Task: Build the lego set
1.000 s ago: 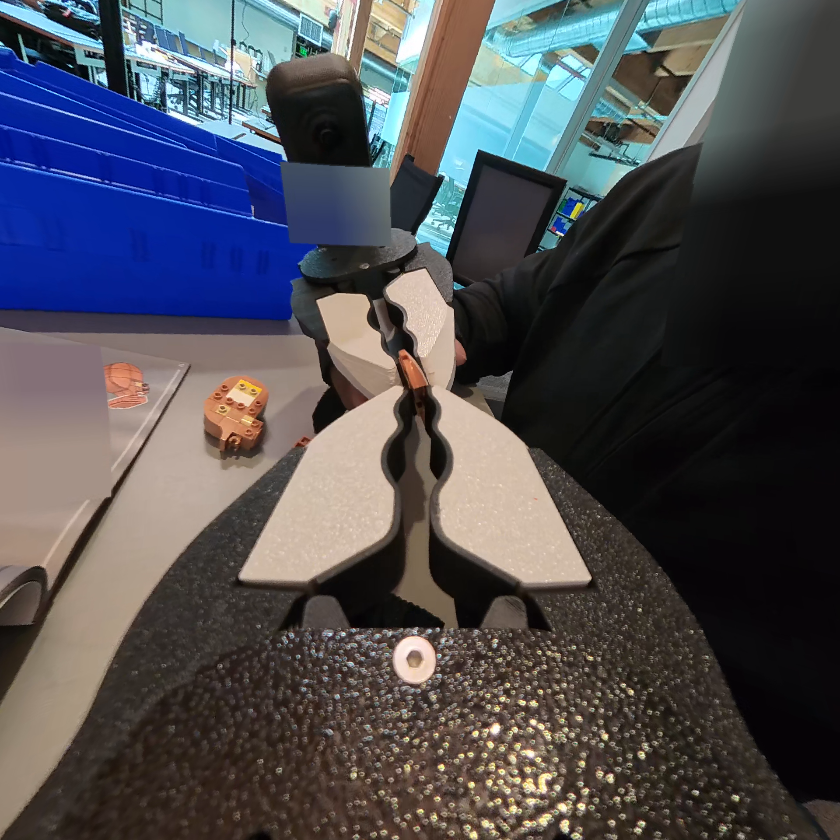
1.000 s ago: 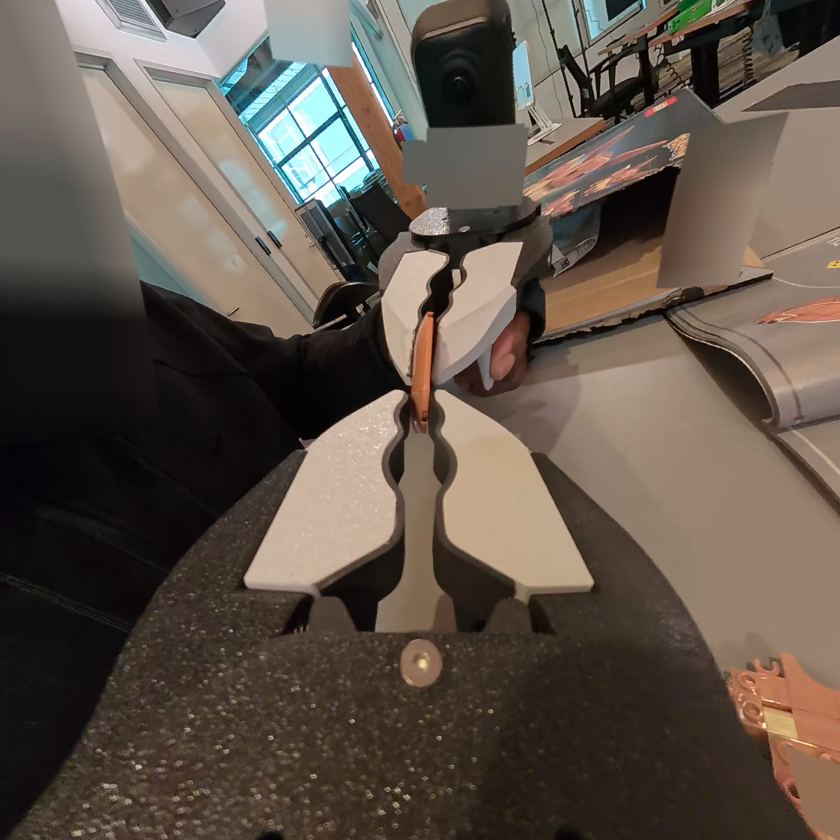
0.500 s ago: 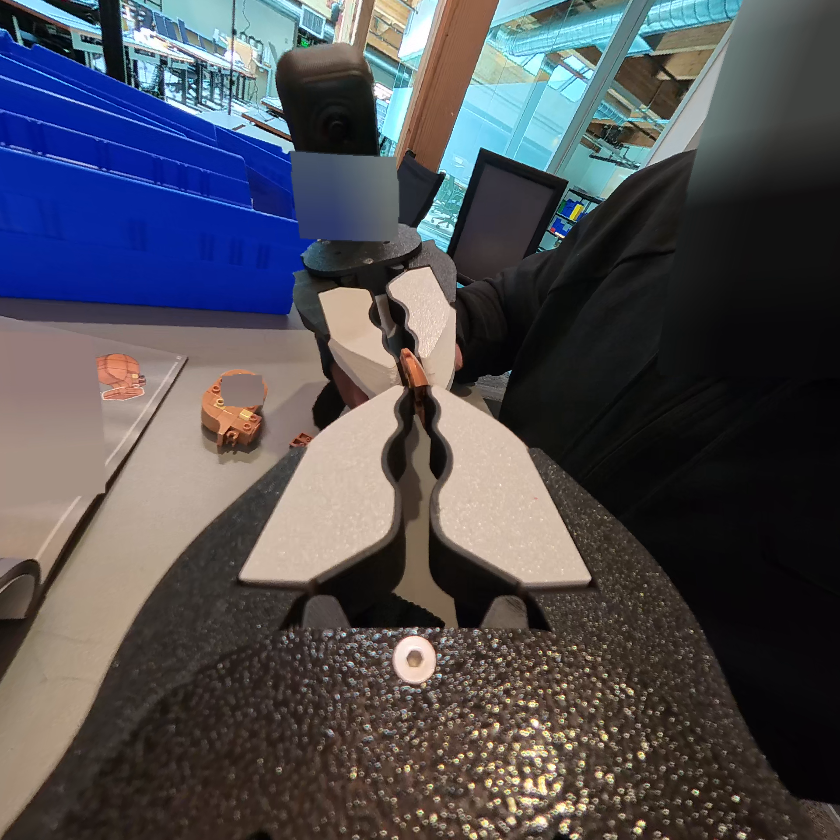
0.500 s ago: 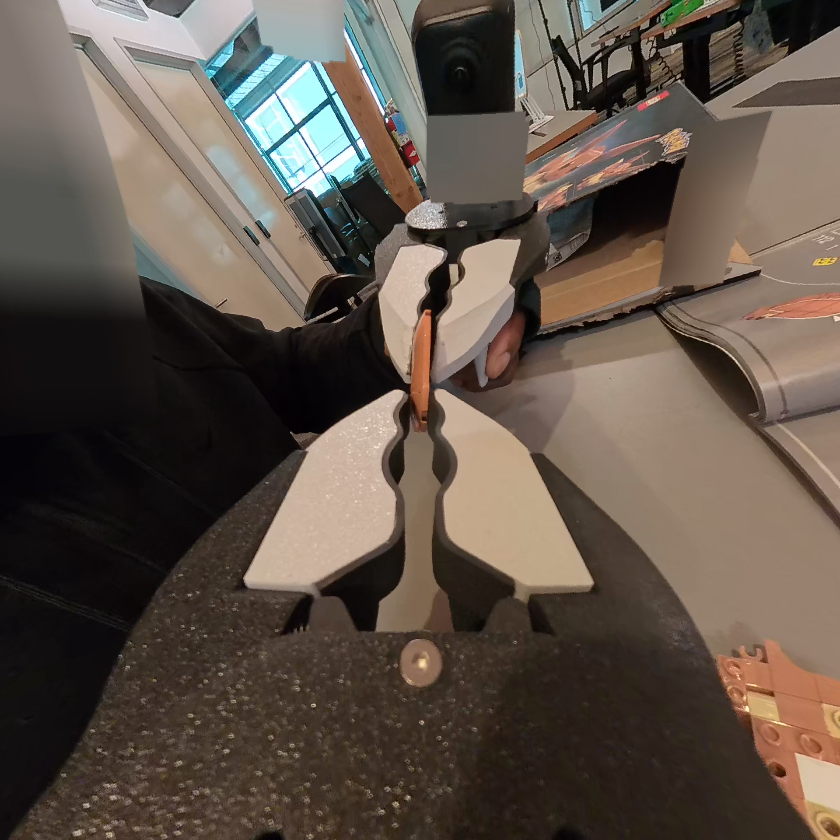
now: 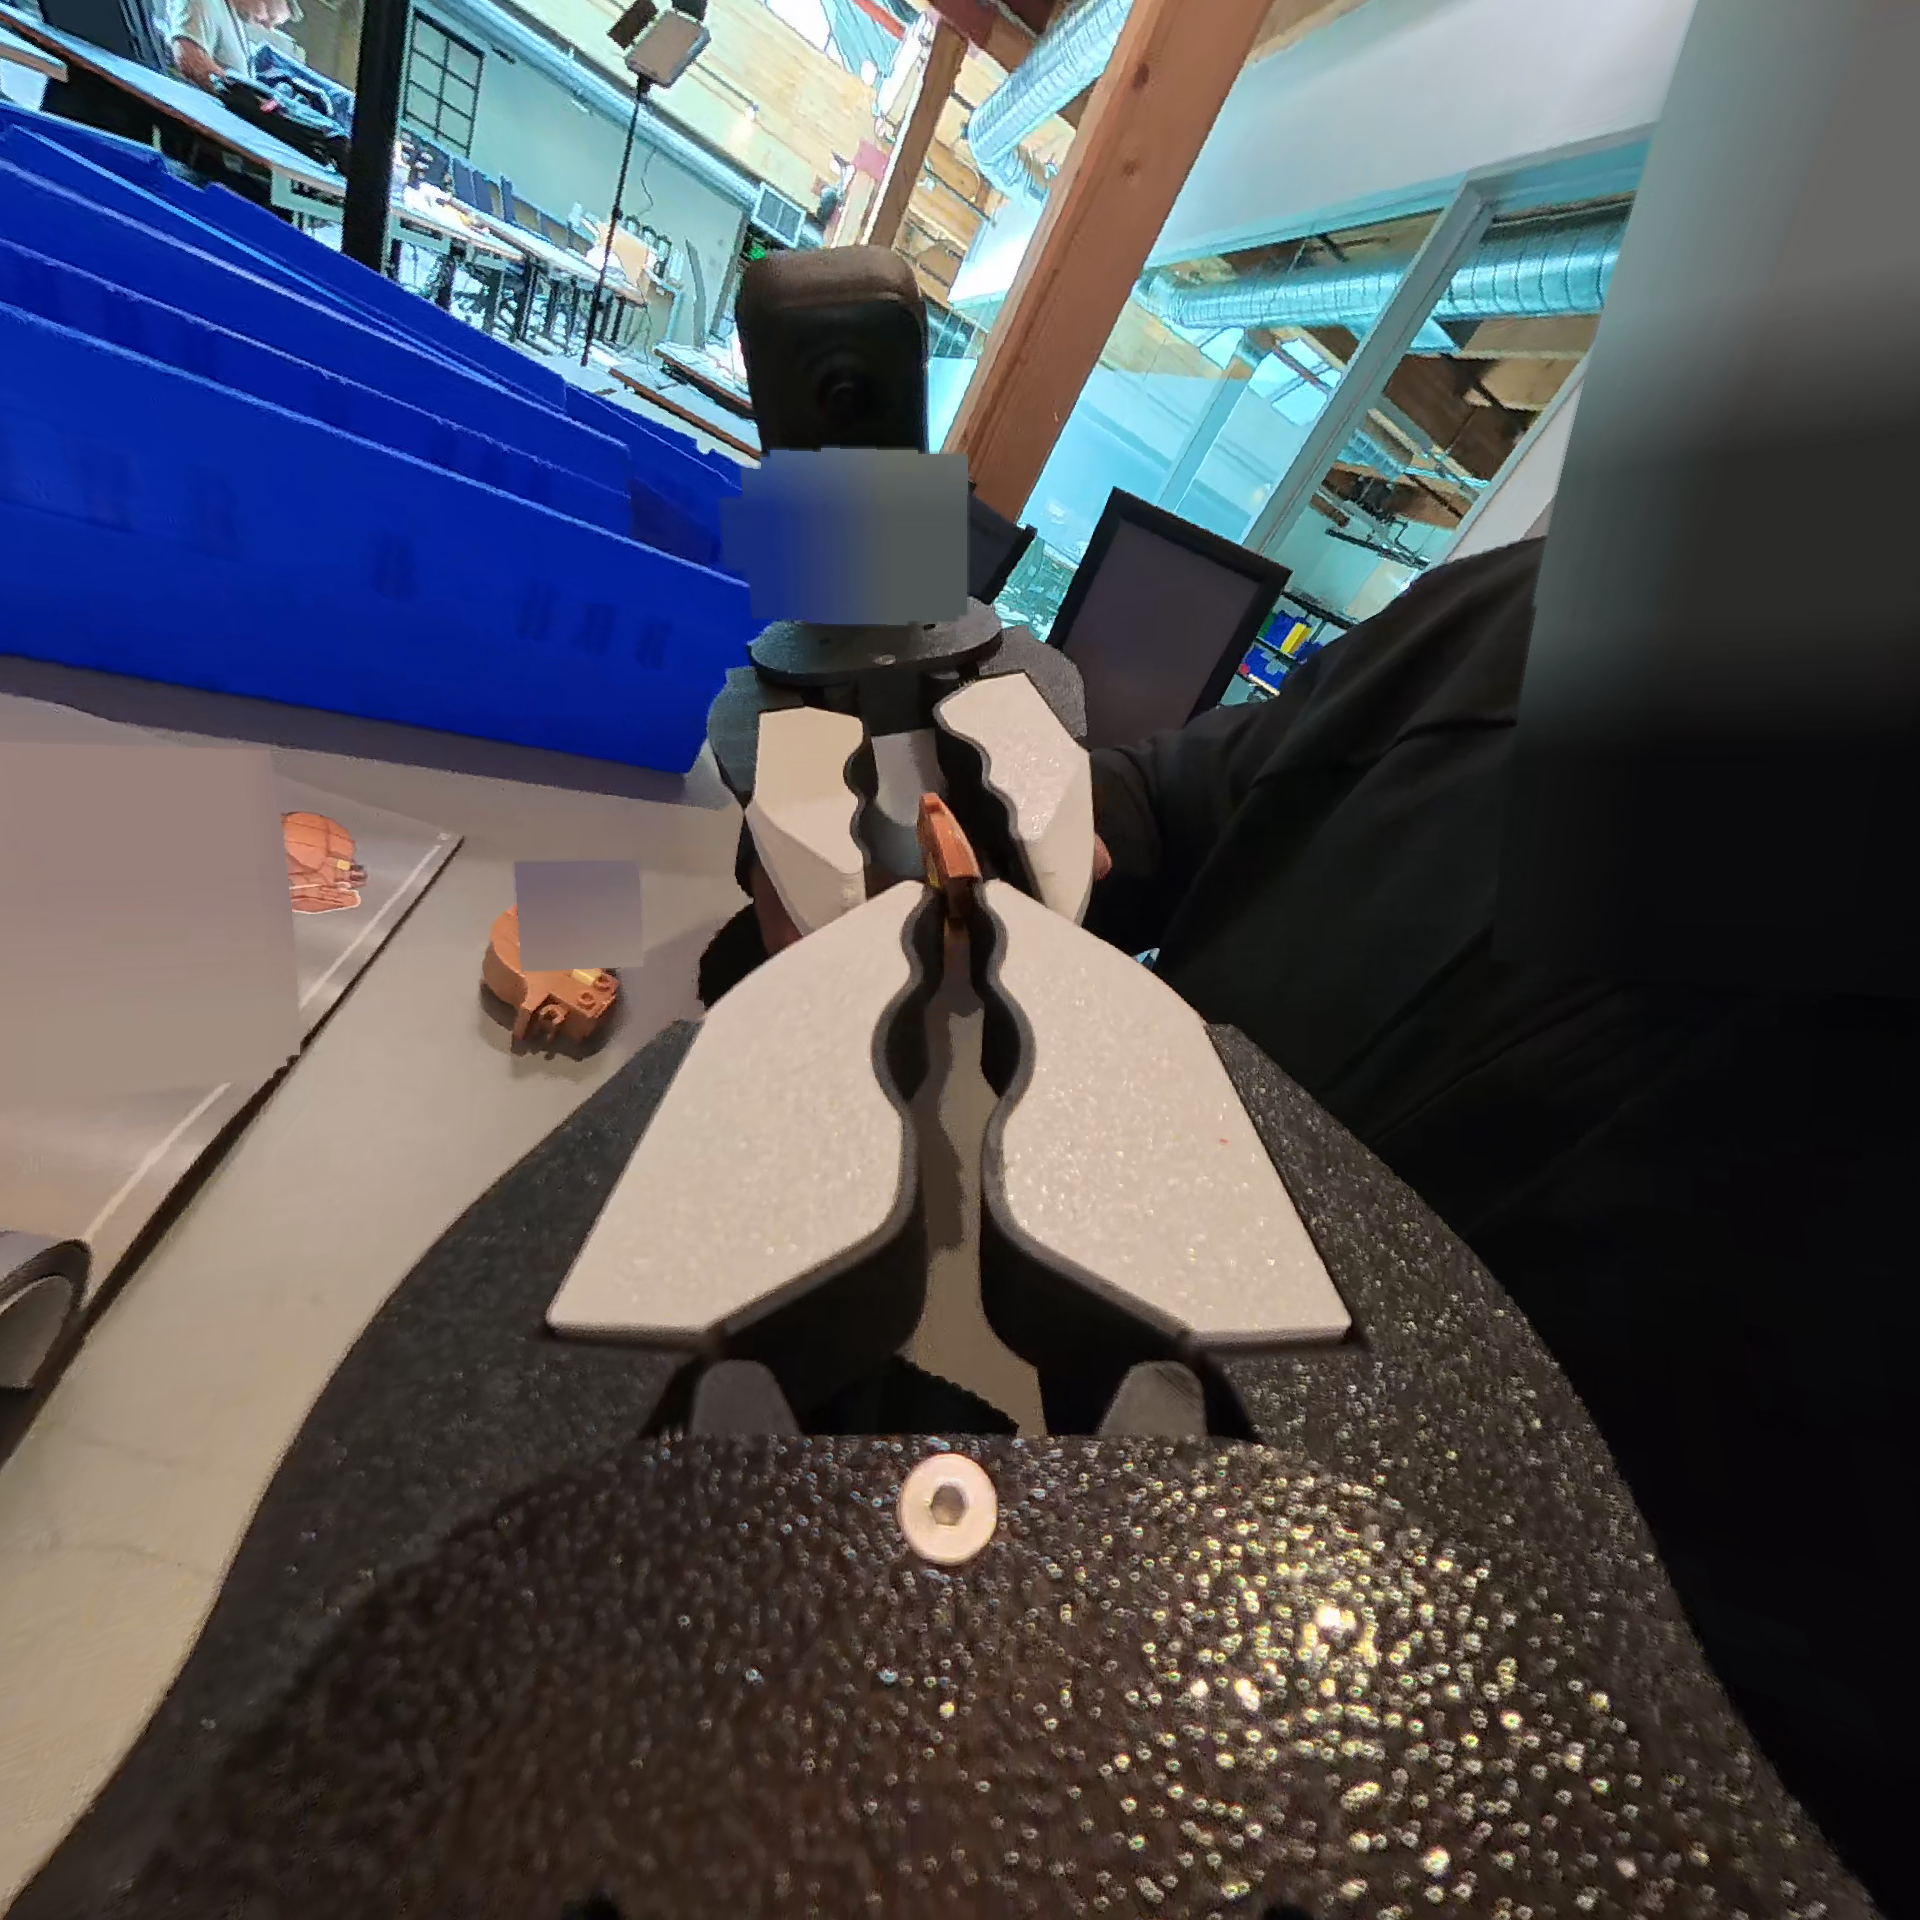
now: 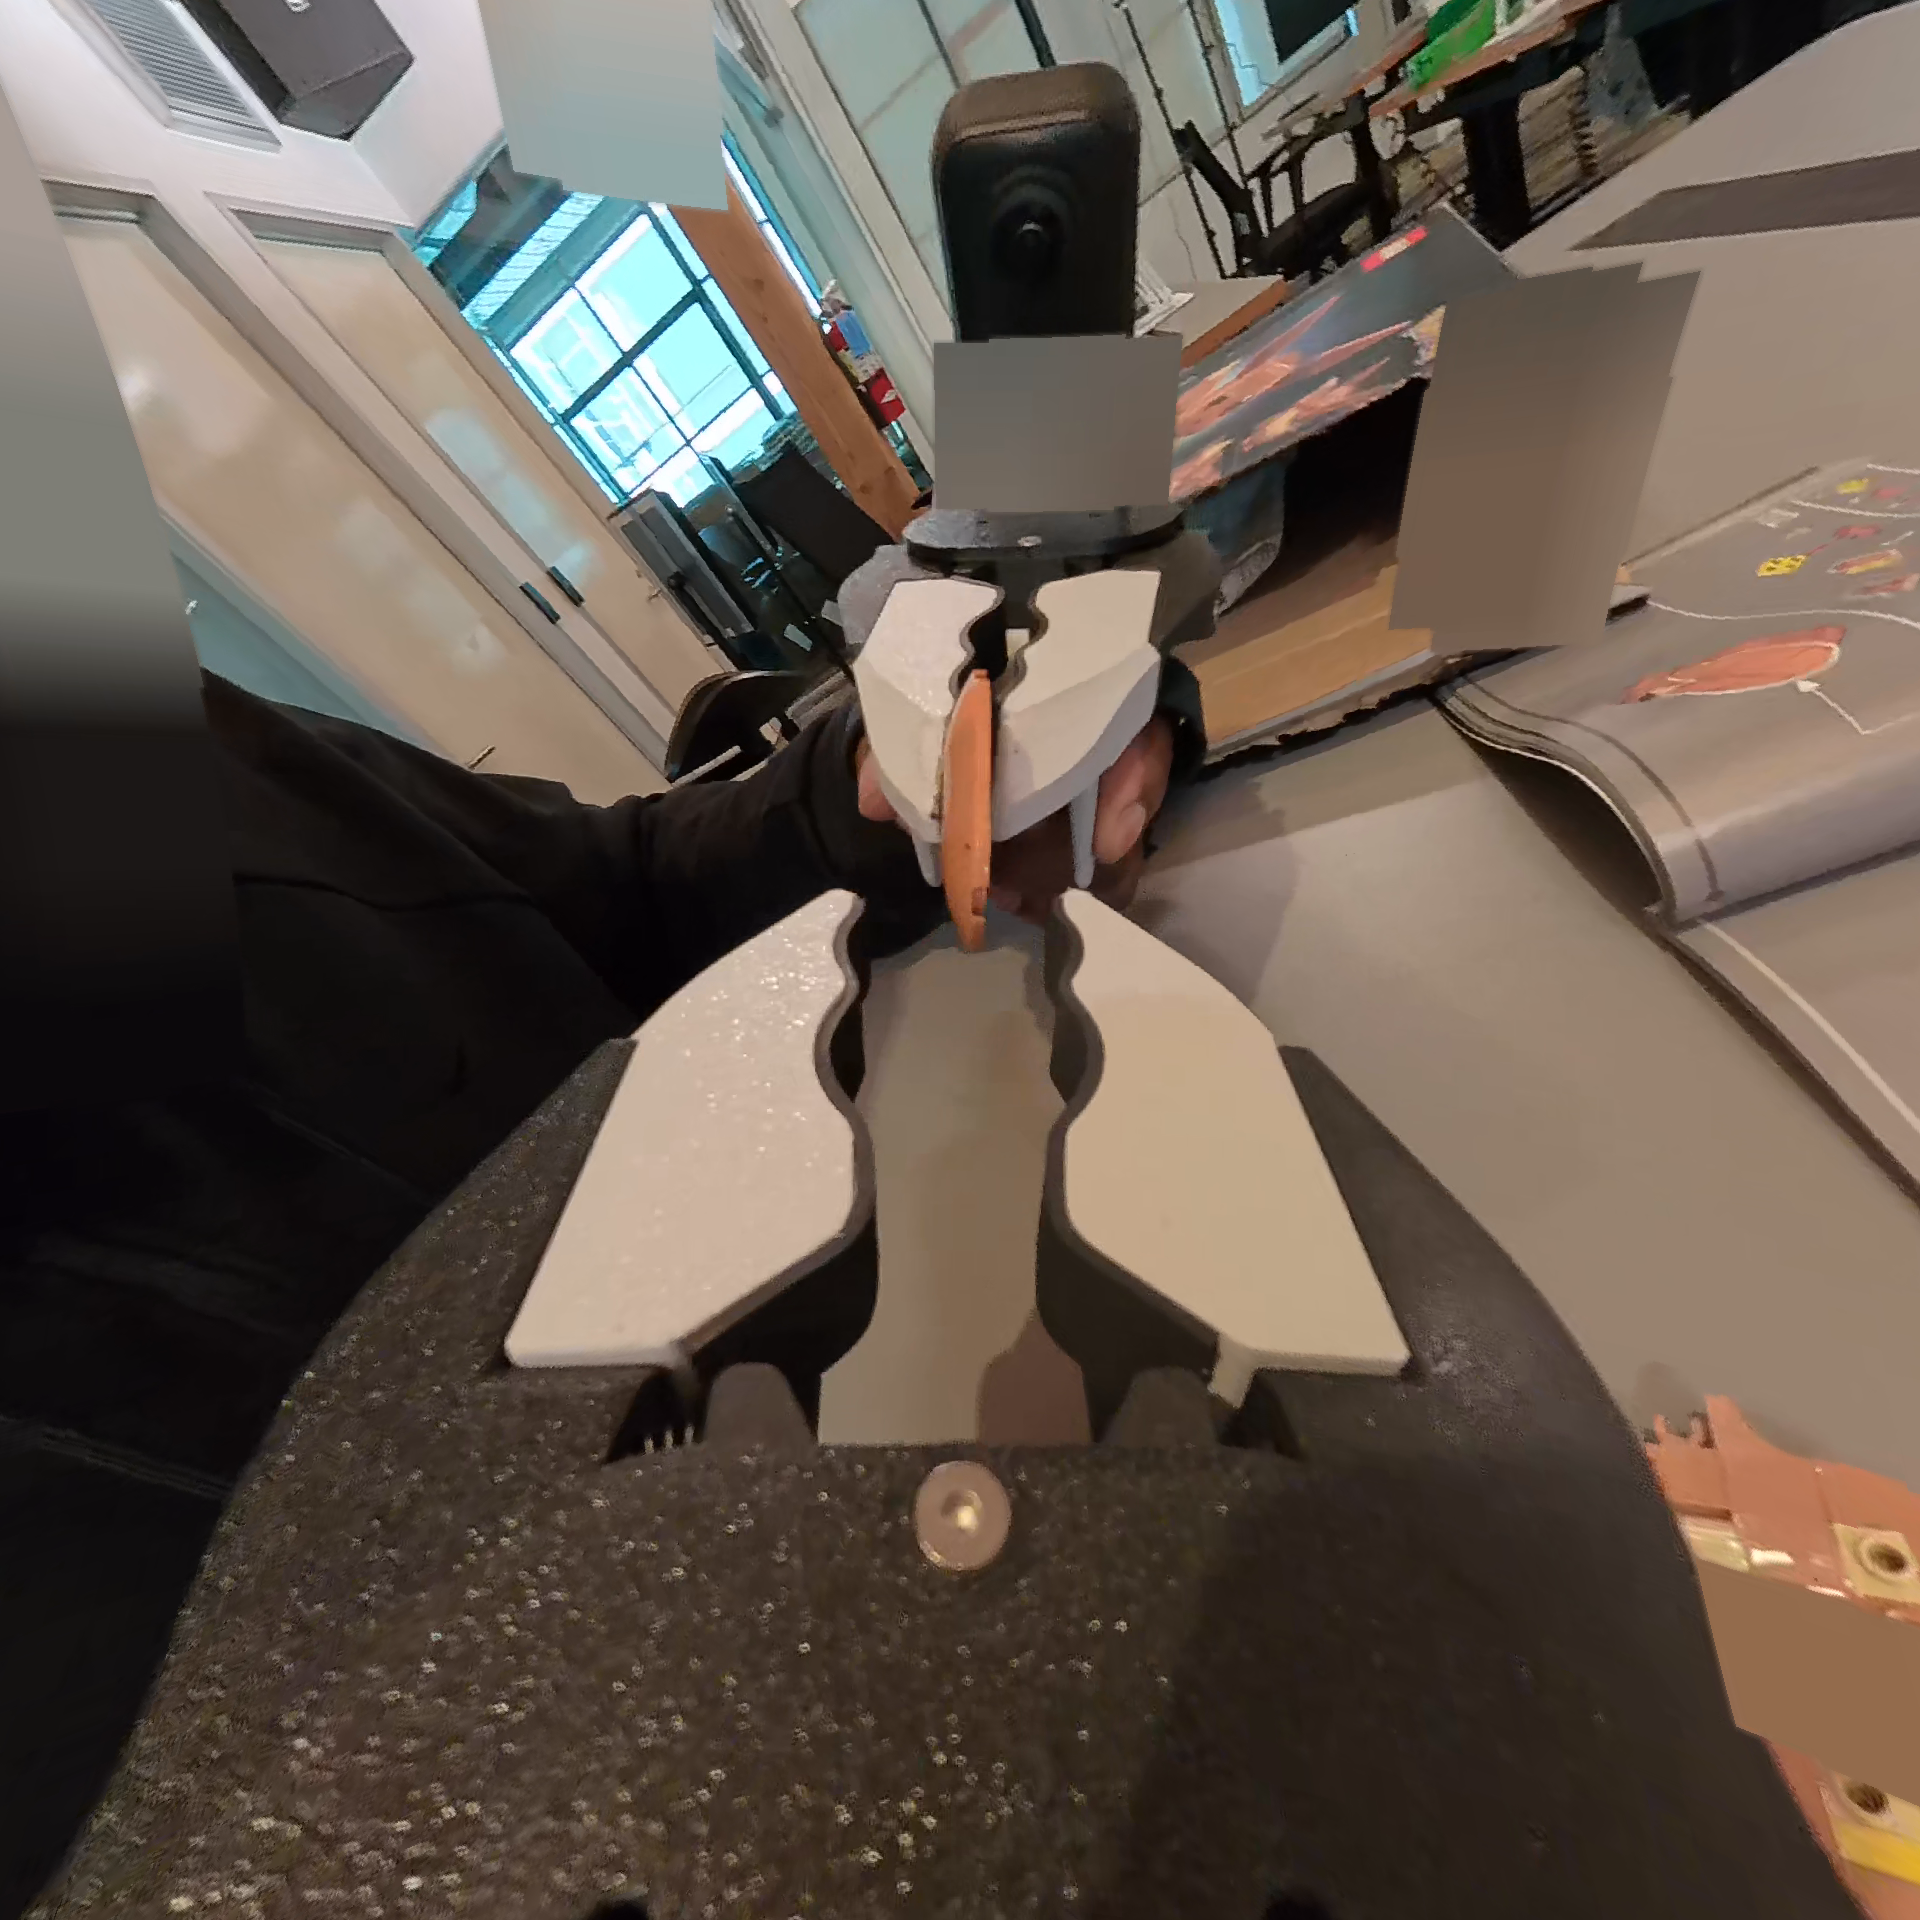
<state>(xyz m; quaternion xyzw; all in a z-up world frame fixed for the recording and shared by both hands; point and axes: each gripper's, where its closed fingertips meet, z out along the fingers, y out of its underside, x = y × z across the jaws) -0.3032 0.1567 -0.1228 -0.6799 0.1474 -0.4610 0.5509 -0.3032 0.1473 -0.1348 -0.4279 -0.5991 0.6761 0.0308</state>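
My left gripper (image 5: pixel 951 902) is shut on a thin, flat orange-brown lego piece (image 5: pixel 943 847), held on edge above the grey table (image 5: pixel 343 1164). In the right wrist view the piece (image 6: pixel 966 810) sticks out of the left gripper's tips (image 6: pixel 971 821). My right gripper (image 6: pixel 958 920) faces it tip to tip with its jaws open, one each side of the piece's lower end without gripping it. Its white fingers (image 5: pixel 805 821) show spread apart in the left wrist view. A small brown lego build (image 5: pixel 551 997) lies on the table to the left.
An open instruction booklet (image 5: pixel 156 987) lies at the left, also showing in the right wrist view (image 6: pixel 1714 748). Blue bins (image 5: pixel 312 520) line the back. A cardboard lego box (image 6: pixel 1320 416) stands behind. A larger brown build (image 6: pixel 1787 1527) sits at the lower right. A person's black sleeve (image 5: pixel 1403 831) is close by. My two grippers' fingertips are within a few centimetres of each other.
My right gripper has opened and let go of the flat piece, which both grippers were pinching before. The left gripper still holds it.
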